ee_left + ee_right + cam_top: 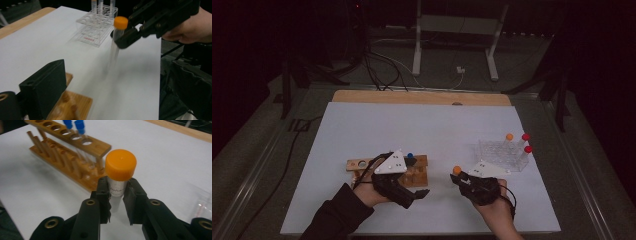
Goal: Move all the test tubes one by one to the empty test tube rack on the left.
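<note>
My right gripper is shut on a clear tube with an orange cap, gripping it just below the cap. The tube is upright over the white mat, right of the wooden rack. In the left gripper view the same tube hangs in the right gripper, its lower end blurred. My left gripper is at the near side of the wooden rack, jaws apart and nothing between them; one black finger stands beside the rack's end. Two blue-capped tubes stand in the rack.
A clear plastic rack stands at the right of the mat and holds an orange-capped tube and two red-capped tubes. The white mat covers a wooden tabletop. Cables and a stand's legs lie beyond the far edge.
</note>
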